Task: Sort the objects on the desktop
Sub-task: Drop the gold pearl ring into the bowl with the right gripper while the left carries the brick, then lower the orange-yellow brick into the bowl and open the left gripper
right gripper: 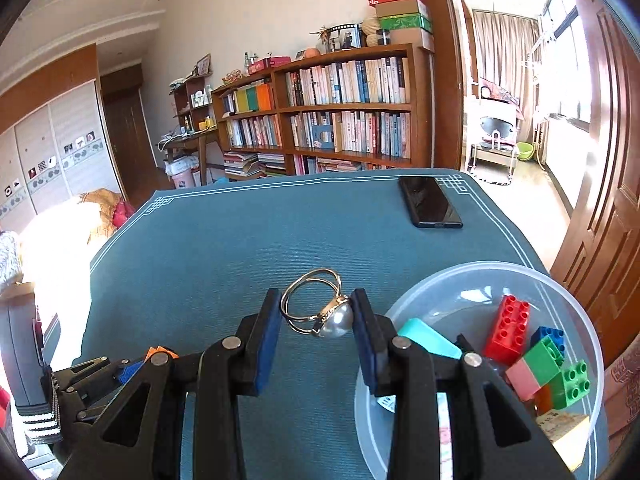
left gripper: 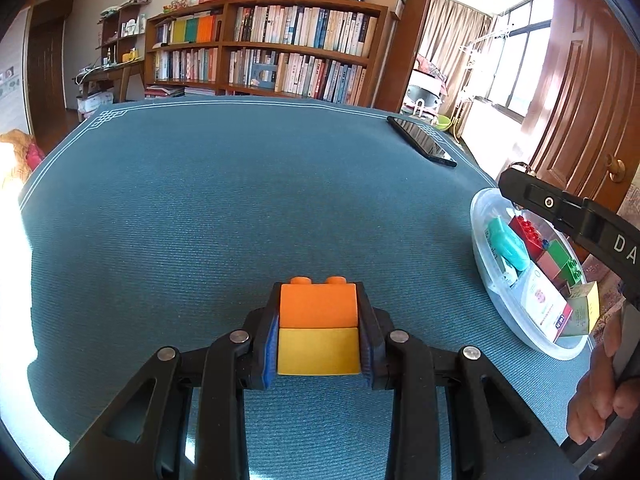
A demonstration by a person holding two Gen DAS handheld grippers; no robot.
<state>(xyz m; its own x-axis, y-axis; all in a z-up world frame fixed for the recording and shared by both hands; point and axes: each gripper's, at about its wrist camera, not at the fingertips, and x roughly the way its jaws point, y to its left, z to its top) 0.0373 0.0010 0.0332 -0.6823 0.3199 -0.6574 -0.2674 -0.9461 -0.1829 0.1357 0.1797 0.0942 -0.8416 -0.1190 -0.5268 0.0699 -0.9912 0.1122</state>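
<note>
An orange-over-yellow stack of two plastic building blocks (left gripper: 318, 328) is clamped between the fingers of the left gripper (left gripper: 319, 330), above the counter's teal mat (left gripper: 240, 208). A gold wire ring with a pearl (right gripper: 318, 308) is pinched in the narrowly parted right gripper (right gripper: 316, 316). Most pieces are already gathered in the clear round plastic tub (right gripper: 576, 292): red, green, blue and pink blocks. The task is judged nearly done; both held items remain to be dropped in. A black phone (right gripper: 430, 201) is left lying at the far corner.

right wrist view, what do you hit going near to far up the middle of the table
right gripper → pearl ring held between its fingers → bare teal table mat → black phone at the far right corner → bookshelf beyond the table
</note>
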